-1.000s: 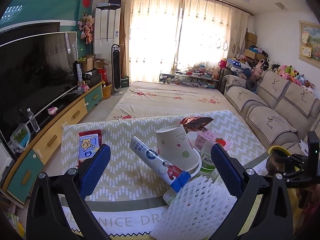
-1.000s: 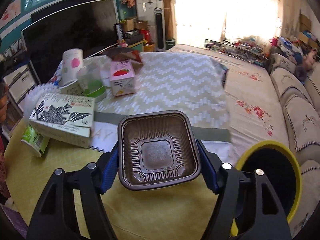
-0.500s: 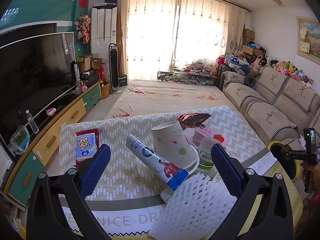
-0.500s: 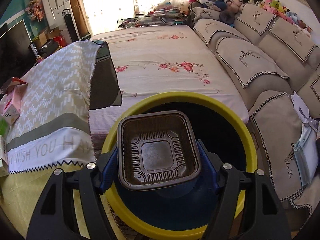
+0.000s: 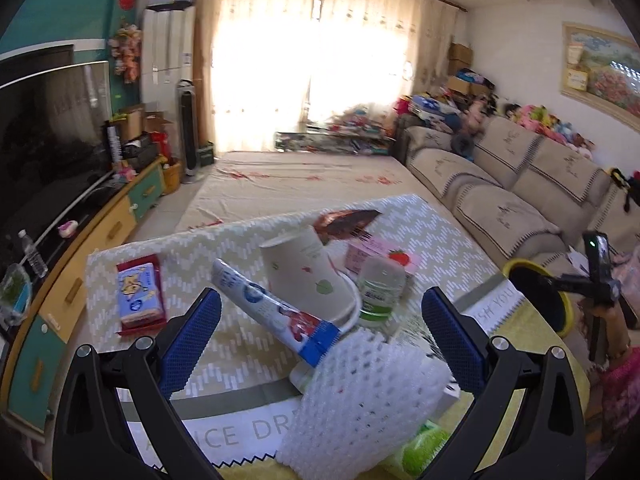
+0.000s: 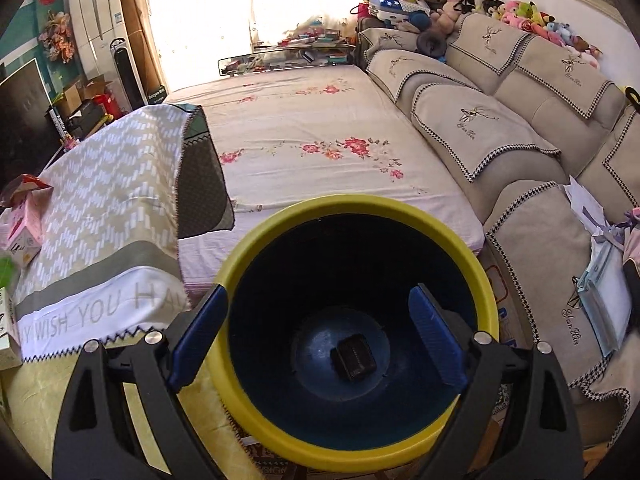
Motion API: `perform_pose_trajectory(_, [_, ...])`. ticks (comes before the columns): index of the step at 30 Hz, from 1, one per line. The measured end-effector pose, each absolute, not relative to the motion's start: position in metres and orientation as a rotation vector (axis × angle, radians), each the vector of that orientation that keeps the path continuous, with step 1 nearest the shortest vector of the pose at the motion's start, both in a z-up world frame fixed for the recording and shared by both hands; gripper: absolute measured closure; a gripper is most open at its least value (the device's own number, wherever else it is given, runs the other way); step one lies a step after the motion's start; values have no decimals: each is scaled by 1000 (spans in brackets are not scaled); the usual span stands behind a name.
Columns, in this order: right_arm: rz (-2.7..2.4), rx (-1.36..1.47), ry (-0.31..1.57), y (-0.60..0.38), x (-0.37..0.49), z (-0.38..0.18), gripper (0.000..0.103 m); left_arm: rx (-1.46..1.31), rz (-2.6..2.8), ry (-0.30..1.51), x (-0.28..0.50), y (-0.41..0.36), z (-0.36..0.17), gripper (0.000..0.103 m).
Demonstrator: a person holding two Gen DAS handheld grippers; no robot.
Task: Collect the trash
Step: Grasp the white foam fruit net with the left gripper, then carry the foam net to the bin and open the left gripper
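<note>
My right gripper (image 6: 318, 328) is open and empty above the yellow-rimmed bin (image 6: 260, 236). A brown plastic tray (image 6: 355, 356) lies on the bin's dark blue bottom. My left gripper (image 5: 320, 332) is open and empty, hovering over the table's trash: a white foam net (image 5: 360, 396), a toothpaste tube (image 5: 276, 312), a paper cup (image 5: 308, 272) on its side, a small green-labelled bottle (image 5: 378, 292), a pink carton (image 5: 376, 256), a red foil wrapper (image 5: 344, 220) and a blue-and-red packet (image 5: 138, 296). The bin (image 5: 536, 280) and the right gripper also show at the right of the left wrist view.
The table has a zigzag cloth (image 5: 224, 248) over a yellow cover. A low bed (image 6: 312, 136) lies behind it, a sofa (image 6: 500, 120) to the right, and a TV (image 5: 44, 136) on a cabinet to the left. Papers (image 6: 600, 264) lie on the sofa.
My right gripper has opened and the brown tray has dropped from it to the bottom of the bin. My left gripper has stayed open over the trash pile, shifting slightly.
</note>
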State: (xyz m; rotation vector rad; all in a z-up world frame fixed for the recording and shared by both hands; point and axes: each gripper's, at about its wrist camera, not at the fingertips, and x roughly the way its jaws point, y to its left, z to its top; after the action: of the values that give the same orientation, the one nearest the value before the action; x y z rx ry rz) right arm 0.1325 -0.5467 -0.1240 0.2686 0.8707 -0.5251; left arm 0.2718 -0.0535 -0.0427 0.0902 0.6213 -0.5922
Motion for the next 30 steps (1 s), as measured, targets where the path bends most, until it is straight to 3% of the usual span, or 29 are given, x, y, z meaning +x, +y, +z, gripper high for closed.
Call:
perform_pose_trajectory(12, [-455, 289, 874, -529, 125, -124, 16, 446, -852, 697, 238, -92, -76, 6])
perform_pose_trajectory(14, [-451, 289, 869, -527, 122, -122, 16, 489, -850, 705, 234, -99, -82, 11])
perform_pose_trajectory(19, [-435, 290, 849, -522, 115, -113, 16, 541, -817, 740, 240, -106, -99, 44])
perform_pose_trajectory(24, [-417, 292, 839, -519, 114, -107, 16, 568, -807, 752, 242, -106, -106, 67])
perform_pose_trajectory(30, [-391, 297, 826, -513, 114, -103, 16, 516, -821, 727, 242, -92, -93, 79])
